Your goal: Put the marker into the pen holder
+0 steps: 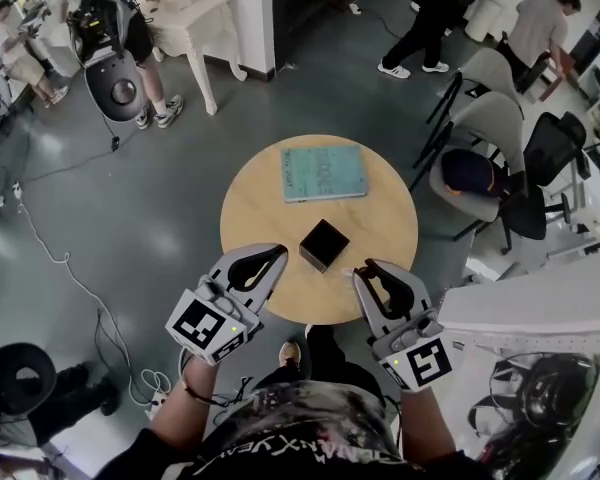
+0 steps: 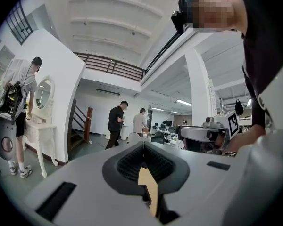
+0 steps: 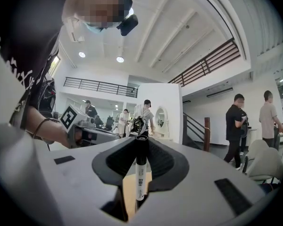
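The right hand-held gripper (image 1: 364,267) grips the marker (image 3: 141,168) upright, just right of the pen holder (image 1: 324,244) on the table (image 1: 260,208). The marker's lower end is hidden behind the jaw body, and the head view does not resolve the marker. The left hand-held gripper (image 1: 282,253), just left of the pen holder, has its jaws together with nothing between them.

Both arms reach forward from the bottom of the frame. The left gripper (image 1: 272,260) has its jaws pressed together, holding nothing. The right gripper (image 1: 368,271) jaws pinch a marker (image 3: 140,171).
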The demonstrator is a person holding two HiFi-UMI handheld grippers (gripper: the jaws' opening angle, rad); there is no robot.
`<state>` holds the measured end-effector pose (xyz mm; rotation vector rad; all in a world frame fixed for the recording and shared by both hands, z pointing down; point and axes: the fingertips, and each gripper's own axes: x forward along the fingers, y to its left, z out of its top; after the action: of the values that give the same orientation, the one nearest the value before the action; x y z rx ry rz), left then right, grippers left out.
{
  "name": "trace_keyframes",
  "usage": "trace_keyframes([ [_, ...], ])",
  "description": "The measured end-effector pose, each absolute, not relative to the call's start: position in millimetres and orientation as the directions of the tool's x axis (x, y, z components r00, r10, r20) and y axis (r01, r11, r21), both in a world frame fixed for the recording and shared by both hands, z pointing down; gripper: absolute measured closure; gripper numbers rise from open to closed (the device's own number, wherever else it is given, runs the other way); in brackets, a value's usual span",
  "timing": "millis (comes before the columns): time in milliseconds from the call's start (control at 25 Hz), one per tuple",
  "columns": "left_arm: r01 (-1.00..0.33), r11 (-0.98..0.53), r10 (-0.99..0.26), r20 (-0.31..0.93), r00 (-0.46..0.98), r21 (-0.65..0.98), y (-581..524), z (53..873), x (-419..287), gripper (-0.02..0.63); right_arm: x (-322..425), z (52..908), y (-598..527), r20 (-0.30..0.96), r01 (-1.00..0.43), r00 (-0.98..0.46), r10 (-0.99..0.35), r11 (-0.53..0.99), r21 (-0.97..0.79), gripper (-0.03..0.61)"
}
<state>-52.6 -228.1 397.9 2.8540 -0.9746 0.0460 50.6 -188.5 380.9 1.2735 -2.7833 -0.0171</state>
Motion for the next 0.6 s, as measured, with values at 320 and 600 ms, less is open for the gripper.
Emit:
trace_keyframes([
  [320, -0.624, -0.774, -0.618, 0.082, 0.782, 0.112, -259, 412, -39, 0.592, 53, 393, -226, 0.072, -0.722, -0.688, -0.722, 0.691, 0.031, 0.503],
  [600, -0.621, -0.776, -0.616, 0.079, 0.784, 0.113, -278, 424, -28, 0.592, 53, 408, -248, 0.082, -0.706, -0.705, -0.705, 0.708, 0.019, 0.503],
])
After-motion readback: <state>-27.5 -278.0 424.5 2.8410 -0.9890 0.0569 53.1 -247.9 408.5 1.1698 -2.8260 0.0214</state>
